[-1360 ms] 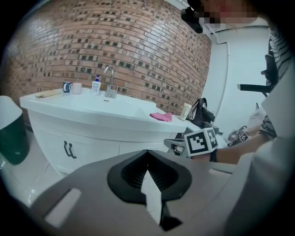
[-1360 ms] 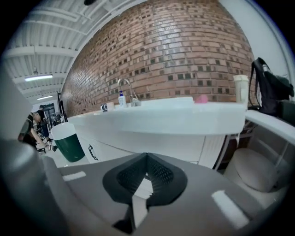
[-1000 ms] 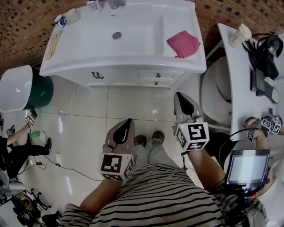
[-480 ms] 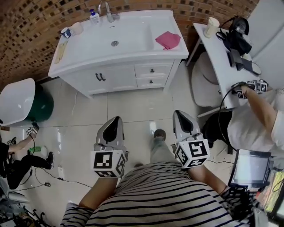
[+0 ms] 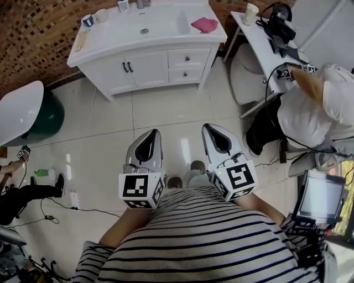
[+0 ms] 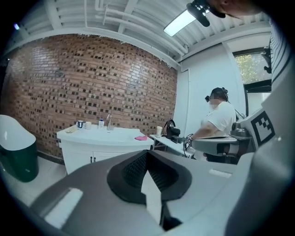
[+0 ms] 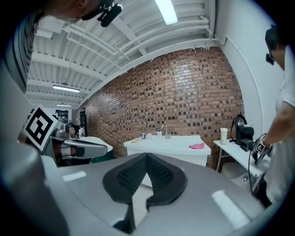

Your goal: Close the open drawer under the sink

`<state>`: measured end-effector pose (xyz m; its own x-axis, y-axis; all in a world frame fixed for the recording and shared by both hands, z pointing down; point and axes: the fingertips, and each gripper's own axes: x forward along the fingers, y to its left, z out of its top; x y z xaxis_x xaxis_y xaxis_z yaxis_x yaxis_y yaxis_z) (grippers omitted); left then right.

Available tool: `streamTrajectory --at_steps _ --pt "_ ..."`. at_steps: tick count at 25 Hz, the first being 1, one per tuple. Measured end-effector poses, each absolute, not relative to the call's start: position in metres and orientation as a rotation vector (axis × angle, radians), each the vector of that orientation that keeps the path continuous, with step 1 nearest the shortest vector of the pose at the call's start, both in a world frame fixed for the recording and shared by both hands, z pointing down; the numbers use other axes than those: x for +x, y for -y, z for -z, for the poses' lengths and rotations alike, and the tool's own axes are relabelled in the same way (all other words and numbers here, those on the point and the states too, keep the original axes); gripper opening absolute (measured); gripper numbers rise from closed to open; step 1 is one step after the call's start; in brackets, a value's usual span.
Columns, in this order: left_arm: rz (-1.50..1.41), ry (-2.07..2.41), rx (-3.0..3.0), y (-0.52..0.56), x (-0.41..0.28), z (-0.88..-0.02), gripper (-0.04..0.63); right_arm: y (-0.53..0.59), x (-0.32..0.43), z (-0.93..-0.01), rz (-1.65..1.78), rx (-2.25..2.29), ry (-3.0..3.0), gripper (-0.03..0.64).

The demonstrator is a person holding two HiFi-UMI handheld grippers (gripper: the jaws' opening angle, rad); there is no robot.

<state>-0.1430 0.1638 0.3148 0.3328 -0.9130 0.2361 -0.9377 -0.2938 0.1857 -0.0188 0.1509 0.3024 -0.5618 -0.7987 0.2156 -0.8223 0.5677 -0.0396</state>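
The white sink cabinet stands at the far end of the tiled floor, well away from both grippers. Its two small drawers sit one above the other on the right, and both fronts look level with the cabinet face. A pink cloth lies on the counter. My left gripper and right gripper hang close to my body over the floor, both shut with nothing between the jaws. The cabinet shows small beyond the left gripper, and the cabinet shows likewise beyond the right gripper.
A green bin with a white lid stands at the left. A white desk with a cup and gear is at the right, where a person sits. Another person is low at the far left.
I have stepped back from the cabinet, which now looks smaller and farther off. Both grippers stayed shut and drew a little closer together near my body.
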Motion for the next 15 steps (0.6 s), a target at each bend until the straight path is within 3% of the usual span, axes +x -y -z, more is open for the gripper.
streamTrajectory --at_steps 15 --pt "-0.092 1.726 2.422 -0.187 -0.09 -0.276 0.015 -0.171 0.001 -0.265 -0.033 1.298 2.726 0.0"
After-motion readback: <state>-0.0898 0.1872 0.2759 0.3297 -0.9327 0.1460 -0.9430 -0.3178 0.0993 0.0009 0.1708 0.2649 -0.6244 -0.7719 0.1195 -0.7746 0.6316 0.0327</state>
